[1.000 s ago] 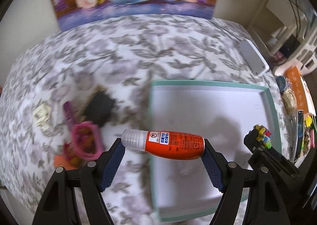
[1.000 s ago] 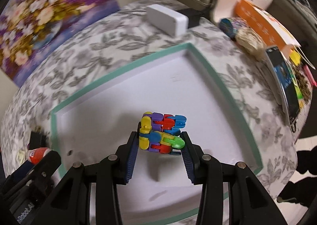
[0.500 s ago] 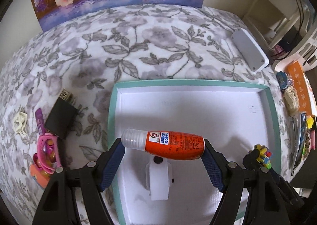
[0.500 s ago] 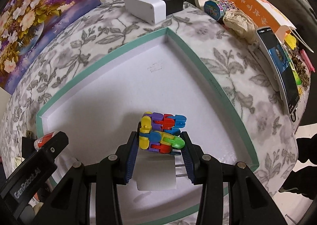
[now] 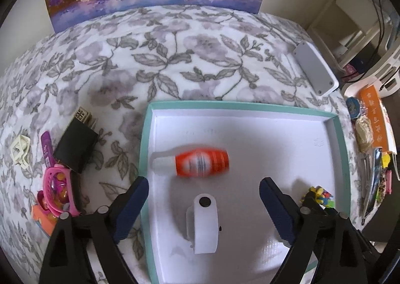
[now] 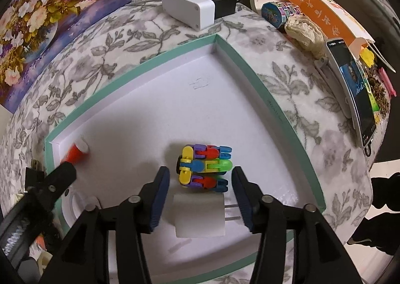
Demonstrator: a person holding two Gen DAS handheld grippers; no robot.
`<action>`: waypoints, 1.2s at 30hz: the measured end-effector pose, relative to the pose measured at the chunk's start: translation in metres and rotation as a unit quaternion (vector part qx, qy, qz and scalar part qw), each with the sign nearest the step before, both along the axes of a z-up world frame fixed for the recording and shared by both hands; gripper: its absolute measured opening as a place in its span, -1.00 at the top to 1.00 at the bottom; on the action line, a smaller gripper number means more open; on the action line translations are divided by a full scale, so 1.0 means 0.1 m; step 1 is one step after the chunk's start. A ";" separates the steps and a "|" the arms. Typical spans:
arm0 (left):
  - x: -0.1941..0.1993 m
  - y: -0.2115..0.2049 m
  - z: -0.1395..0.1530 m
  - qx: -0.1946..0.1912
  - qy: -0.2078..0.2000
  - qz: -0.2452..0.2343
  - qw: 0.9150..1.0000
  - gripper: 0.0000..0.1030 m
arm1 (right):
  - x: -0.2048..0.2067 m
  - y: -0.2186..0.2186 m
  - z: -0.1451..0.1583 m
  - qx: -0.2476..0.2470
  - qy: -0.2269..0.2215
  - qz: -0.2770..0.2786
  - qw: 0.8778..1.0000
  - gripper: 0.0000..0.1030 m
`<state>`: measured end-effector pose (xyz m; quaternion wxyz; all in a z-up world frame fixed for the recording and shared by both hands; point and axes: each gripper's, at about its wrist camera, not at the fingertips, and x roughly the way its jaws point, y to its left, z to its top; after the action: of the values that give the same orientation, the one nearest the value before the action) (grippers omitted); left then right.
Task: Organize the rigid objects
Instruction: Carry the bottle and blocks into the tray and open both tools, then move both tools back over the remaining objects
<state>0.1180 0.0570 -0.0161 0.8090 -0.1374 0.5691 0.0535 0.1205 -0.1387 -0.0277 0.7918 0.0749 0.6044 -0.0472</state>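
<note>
A white tray with a teal rim (image 5: 250,106) (image 6: 160,55) lies on the floral cloth. My left gripper (image 5: 203,184) is open above it. The orange bottle with a white cap (image 5: 200,165) (image 6: 76,152) lies blurred on the tray floor beyond the left fingers, free of them. My right gripper (image 6: 200,174) is open, with a gap at its left finger. The multicoloured block toy (image 6: 205,167) (image 5: 320,195) rests on the tray between the spread fingers. A white plug adapter (image 6: 200,216) and a white gadget (image 5: 203,221) also lie in the tray.
Left of the tray lie a black charger (image 5: 75,144), a pink toy (image 5: 58,189), a purple strip (image 5: 46,144) and a white lattice cube (image 5: 20,150). A white box (image 5: 315,71) (image 6: 187,9) sits behind the tray. At right are a phone (image 6: 355,94) and an orange carton (image 6: 325,4).
My left gripper opened and the orange bottle dropped onto the tray. My right gripper's fingers parted slightly from the block toy. Both grippers moved in further over the tray.
</note>
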 end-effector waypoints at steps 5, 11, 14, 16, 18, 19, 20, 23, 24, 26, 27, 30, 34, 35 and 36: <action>-0.06 0.15 0.13 -0.001 -0.018 0.018 1.000 -1.00 | -0.03 0.06 0.09 -0.010 -0.012 0.010 1.000 -0.22; -0.26 0.48 0.25 0.013 -0.034 0.062 0.997 -1.00 | -0.07 0.17 0.20 -0.021 -0.034 0.021 0.999 -0.55; -0.36 0.65 0.27 0.019 -0.039 0.081 0.996 -1.00 | -0.09 0.26 0.23 -0.023 -0.040 0.028 0.999 -0.56; -0.45 0.80 0.27 0.017 -0.040 0.101 0.994 -1.00 | -0.11 0.35 0.26 -0.023 -0.044 0.041 0.998 -0.56; -0.57 0.98 0.28 0.012 -0.044 0.128 0.991 -1.00 | -0.15 0.47 0.29 -0.018 -0.050 0.056 0.997 -0.56; -0.62 1.07 0.28 0.010 -0.044 0.139 0.989 -1.00 | -0.17 0.52 0.31 -0.016 -0.052 0.063 0.997 -0.56; -0.68 1.14 0.28 0.009 -0.045 0.147 0.988 -1.00 | -0.20 0.58 0.33 -0.013 -0.055 0.070 0.996 -0.57; -0.85 1.35 0.29 0.012 -0.041 0.173 0.984 -1.00 | -0.27 0.80 0.42 -0.005 -0.069 0.093 0.993 -0.75; -0.90 1.42 0.30 0.013 -0.041 0.180 0.983 -1.00 | -0.29 0.86 0.44 -0.003 -0.072 0.099 0.992 -0.75; -1.03 1.56 0.32 0.012 -0.043 0.195 0.980 -1.00 | -0.35 1.01 0.50 0.004 -0.081 0.112 0.990 -0.75; -1.11 1.65 0.34 0.009 -0.047 0.206 0.977 -1.00 | -0.38 1.08 0.52 0.007 -0.084 0.118 0.989 -0.75; -1.37 1.95 0.39 0.005 -0.053 0.237 0.970 -1.00 | -0.48 1.33 0.57 0.023 -0.089 0.148 0.985 -0.75; -1.67 2.25 0.48 0.020 -0.064 0.274 0.959 -1.00 | -0.55 1.59 0.54 0.028 -0.085 0.179 0.980 -0.75; -1.74 2.31 0.49 0.022 -0.066 0.283 0.957 -1.00 | -0.58 1.64 0.54 0.027 -0.084 0.181 0.979 -0.75; -1.84 2.38 0.50 0.023 -0.068 0.294 0.953 -1.00 | -0.60 1.68 0.53 0.028 -0.082 0.184 0.979 -0.75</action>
<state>-0.0661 0.2955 0.0339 0.7972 -0.2833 0.4453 0.2930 0.0608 0.0293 0.0250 0.8315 -0.0121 0.5418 0.1223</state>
